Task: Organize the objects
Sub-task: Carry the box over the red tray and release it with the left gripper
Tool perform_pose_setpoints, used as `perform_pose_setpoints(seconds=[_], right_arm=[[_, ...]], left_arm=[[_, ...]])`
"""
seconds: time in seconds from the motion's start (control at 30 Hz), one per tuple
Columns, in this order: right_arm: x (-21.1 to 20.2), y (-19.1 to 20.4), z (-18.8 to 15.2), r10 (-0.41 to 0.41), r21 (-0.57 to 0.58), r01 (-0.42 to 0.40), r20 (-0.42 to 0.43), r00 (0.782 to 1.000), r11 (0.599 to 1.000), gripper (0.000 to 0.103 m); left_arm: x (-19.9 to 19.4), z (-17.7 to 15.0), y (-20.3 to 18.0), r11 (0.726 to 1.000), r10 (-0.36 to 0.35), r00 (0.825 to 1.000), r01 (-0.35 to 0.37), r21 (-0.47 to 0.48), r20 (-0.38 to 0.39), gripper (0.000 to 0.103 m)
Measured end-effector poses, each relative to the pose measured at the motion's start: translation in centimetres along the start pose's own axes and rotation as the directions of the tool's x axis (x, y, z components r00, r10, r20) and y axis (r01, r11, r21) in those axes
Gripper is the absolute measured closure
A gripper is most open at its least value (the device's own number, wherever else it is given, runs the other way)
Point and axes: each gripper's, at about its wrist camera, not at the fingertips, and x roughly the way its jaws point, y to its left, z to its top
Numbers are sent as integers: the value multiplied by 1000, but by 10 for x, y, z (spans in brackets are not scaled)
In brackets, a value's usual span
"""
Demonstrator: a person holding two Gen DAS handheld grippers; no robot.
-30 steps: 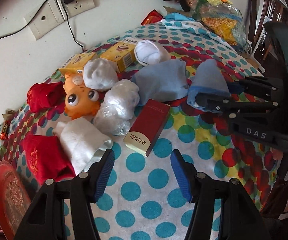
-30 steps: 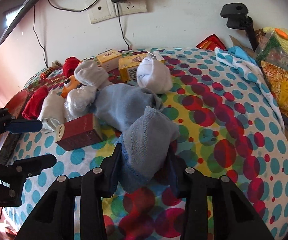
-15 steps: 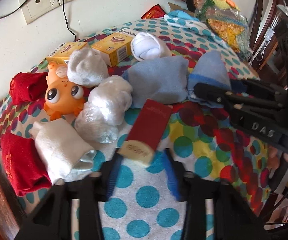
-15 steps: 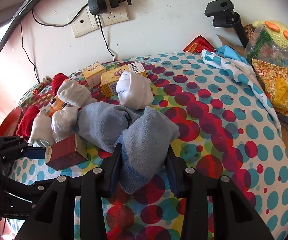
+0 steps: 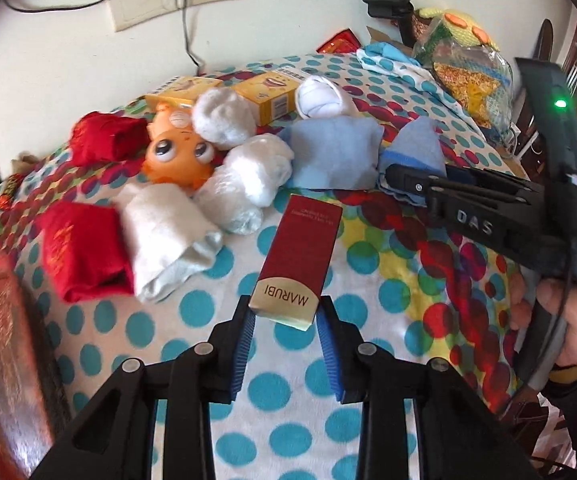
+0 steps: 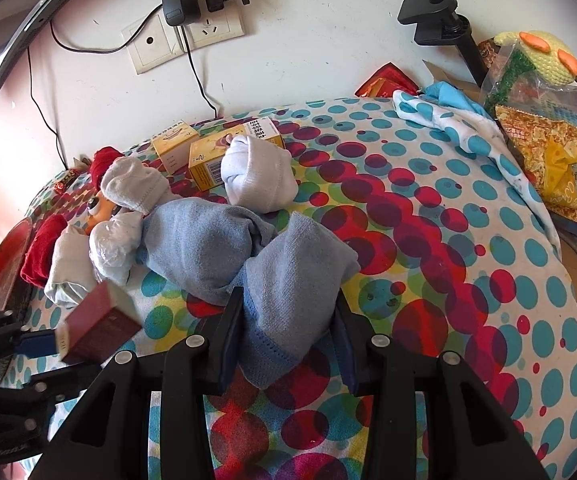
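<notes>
Left gripper (image 5: 284, 322) clamps red box (image 5: 298, 256); right gripper (image 6: 288, 336) clamps blue sock (image 6: 288, 296).

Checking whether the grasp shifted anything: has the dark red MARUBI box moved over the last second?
Yes. The red box, now clamped in the left tool, has come away from the plastic-wrapped bundle toward the near table edge.

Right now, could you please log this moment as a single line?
left gripper: shut on red box | right gripper: shut on blue sock | table: cluttered
</notes>
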Motion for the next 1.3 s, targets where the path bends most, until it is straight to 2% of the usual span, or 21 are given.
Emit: perform_pose_setpoints(seconds=[0.2,0.43,0.57,0.67,0.87,1.0,1.1,1.3], right_arm=[[2,3,1,-26,0,26,5,1000,1000,66],[2,6,0,-65,-19,65,8,998,998,66],[2,7,0,-79,-28,80,9,997,996,66],[2,8,1,-88,-33,88,8,996,996,66],[3,10,0,-113,-47,113,13,994,992,66],[4,12,0,-124,-55,124,12,992,991,66],[3,14,0,-138,-64,138,14,990,988,66],[3,19,0,-169,-87,170,18,985,982,66]], left_arm=[[-41,-23,28,998,56,998,-54,-46,43,71],[-76,-55,94,973,159,986,-148,-179,47,71],[-91,-77,144,935,243,970,-228,-270,24,71],[-97,-93,189,898,303,953,-288,-333,-7,71],[-100,-130,274,816,354,931,-352,-458,-84,71],[-96,-149,313,778,360,925,-369,-508,-121,71],[-93,-158,329,762,358,923,-377,-526,-142,70],[-91,-170,339,748,354,925,-369,-552,-139,70]])
